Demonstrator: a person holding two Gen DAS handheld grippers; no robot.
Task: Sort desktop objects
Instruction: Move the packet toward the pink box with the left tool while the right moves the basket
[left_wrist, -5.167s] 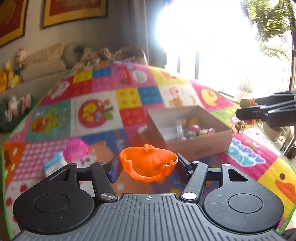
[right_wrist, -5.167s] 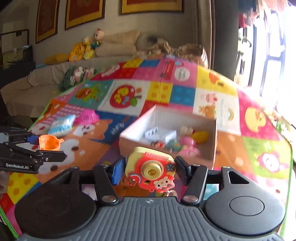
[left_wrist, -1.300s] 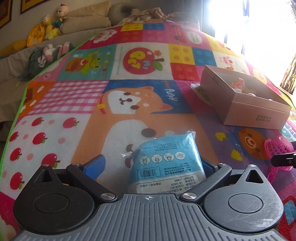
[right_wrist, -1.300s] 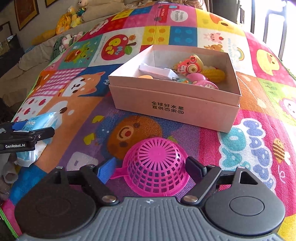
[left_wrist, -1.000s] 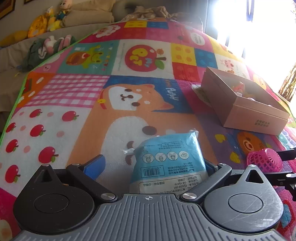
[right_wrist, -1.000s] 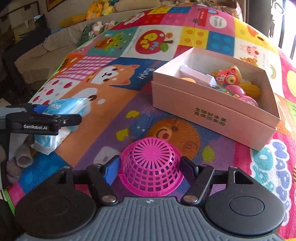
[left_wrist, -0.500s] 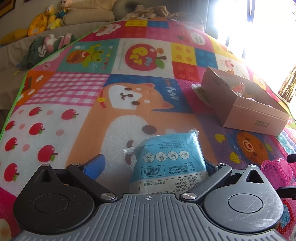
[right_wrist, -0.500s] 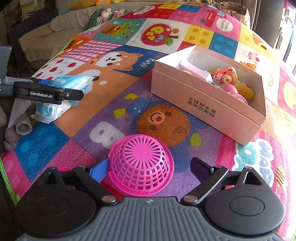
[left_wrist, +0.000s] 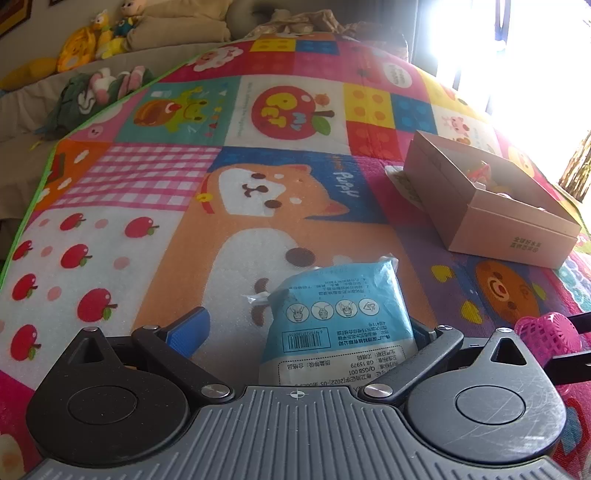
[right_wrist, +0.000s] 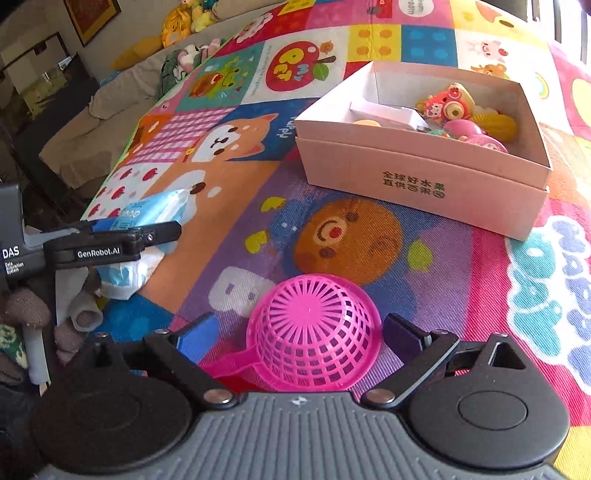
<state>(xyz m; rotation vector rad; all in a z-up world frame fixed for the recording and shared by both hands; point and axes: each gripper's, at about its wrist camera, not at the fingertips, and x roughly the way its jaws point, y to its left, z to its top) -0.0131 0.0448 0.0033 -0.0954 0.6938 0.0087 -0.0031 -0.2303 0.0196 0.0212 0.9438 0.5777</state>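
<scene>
Pink cardboard box (right_wrist: 424, 177) already holds several toys, but two items remain on the mat: blue packet (left_wrist: 340, 317) between my open left tongs (left_wrist: 306, 332), pink strainer (right_wrist: 314, 332) between my open right tongs (right_wrist: 299, 339), neither gripped yet.

A home living room: sofa (left_wrist: 33, 107), plush toys (left_wrist: 99, 31), children's play mat (left_wrist: 177, 177).

Pink basket (right_wrist: 314, 328) lies upside down between spread right gripper (right_wrist: 301, 338) fingers (right_wrist: 404, 338).
</scene>
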